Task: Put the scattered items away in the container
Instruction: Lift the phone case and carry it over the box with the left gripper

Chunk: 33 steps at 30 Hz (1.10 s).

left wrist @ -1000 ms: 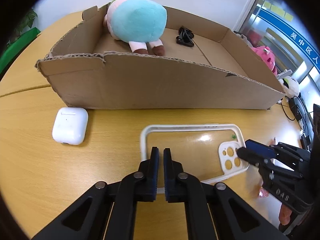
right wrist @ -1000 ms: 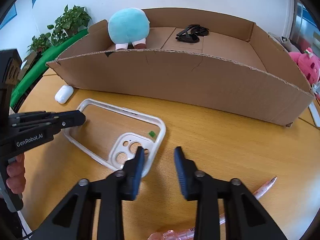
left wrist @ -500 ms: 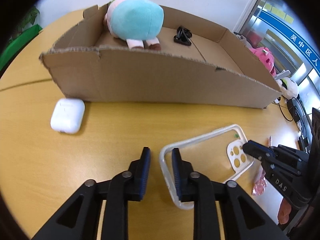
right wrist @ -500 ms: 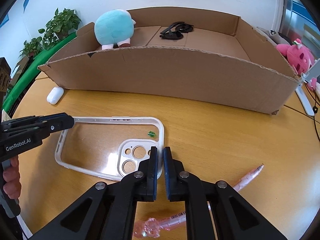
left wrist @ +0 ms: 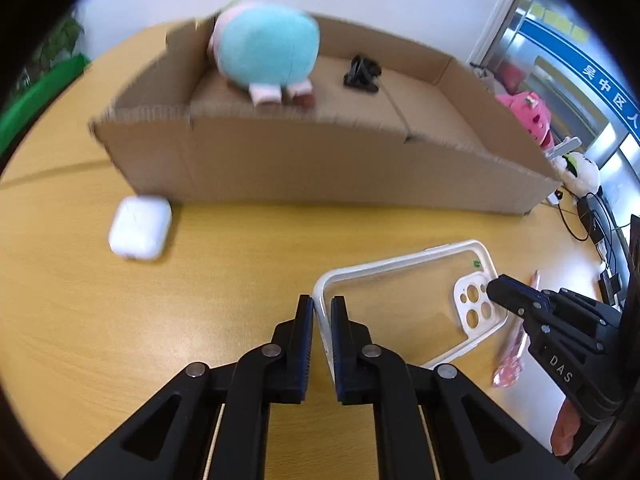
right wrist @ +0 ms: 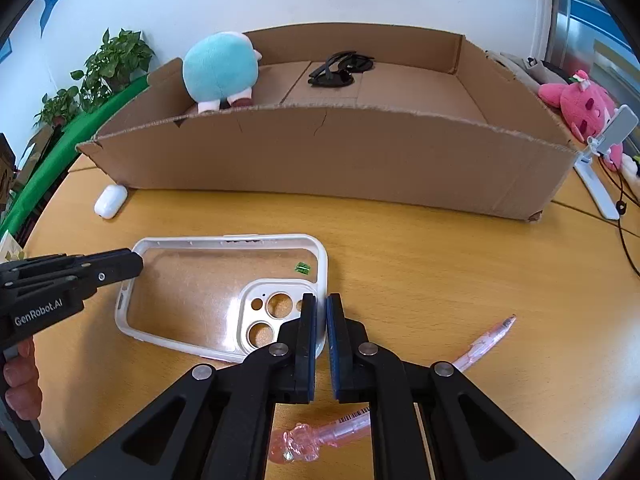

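A clear phone case with a white rim [left wrist: 408, 300] [right wrist: 192, 280] is held between both grippers just above the wooden table. My left gripper [left wrist: 322, 314] is shut on its bottom rim. My right gripper [right wrist: 321, 314] is shut on the rim at the camera-cutout corner. The open cardboard box [left wrist: 320, 160] [right wrist: 340, 160] stands behind, holding a teal plush toy [left wrist: 266, 50] [right wrist: 220, 70] and black sunglasses [left wrist: 362, 72] [right wrist: 340, 72]. A white earbud case [left wrist: 140, 228] [right wrist: 110, 200] lies by the box's left front. A pink pen [right wrist: 486, 342] [left wrist: 512, 364] lies under my right gripper.
A pink plush [right wrist: 580, 104] and a white phone stand [right wrist: 600, 168] sit right of the box, with cables [left wrist: 592, 220]. Green plants [right wrist: 100, 76] stand at the far left beyond the table edge.
The left gripper, shut a second ago, opened, moved to the case's end and closed on its rim. The right gripper closed on the camera corner. The case turned and lifted slightly.
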{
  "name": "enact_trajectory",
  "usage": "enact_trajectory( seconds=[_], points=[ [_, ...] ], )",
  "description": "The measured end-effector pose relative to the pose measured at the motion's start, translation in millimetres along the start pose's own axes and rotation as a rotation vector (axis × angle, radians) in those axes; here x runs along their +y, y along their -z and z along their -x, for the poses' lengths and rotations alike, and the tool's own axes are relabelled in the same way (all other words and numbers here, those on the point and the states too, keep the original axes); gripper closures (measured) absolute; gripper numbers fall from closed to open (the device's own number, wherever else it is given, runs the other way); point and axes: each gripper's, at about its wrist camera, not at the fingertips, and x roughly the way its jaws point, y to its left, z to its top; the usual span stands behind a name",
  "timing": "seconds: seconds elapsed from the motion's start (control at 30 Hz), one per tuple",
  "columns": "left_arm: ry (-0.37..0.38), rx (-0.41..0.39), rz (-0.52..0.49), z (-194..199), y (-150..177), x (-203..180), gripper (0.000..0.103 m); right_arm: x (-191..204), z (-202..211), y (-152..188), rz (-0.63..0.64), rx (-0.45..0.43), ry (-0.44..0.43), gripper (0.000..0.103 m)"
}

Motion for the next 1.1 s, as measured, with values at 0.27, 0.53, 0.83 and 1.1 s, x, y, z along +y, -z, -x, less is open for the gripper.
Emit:
enact_trajectory(
  seconds=[0.27,0.53,0.83,1.1],
  points=[
    [0.008,-0.169,-0.076,64.3,-54.2,-17.9,0.095,0.7,48.9,-41.8,0.014,-0.134,-0.013,0.096],
    [-0.04,-0.243,-0.134,97.2,-112.8,-18.1,0.096,5.3,57.1,-109.9,0.021,-0.168,-0.08,0.095],
    [-0.07,-0.115,-0.105,54.4,-157.8,26.0,0.096,18.3,18.6,-160.1,-0.005,-0.086,-0.153,0.095],
    [-0.12,0.045,-0.094,-10.7,-159.1,53.1,0.097,23.3,-53.2,-160.2,-0.06,0.074,-0.17,0.095]
  ],
)
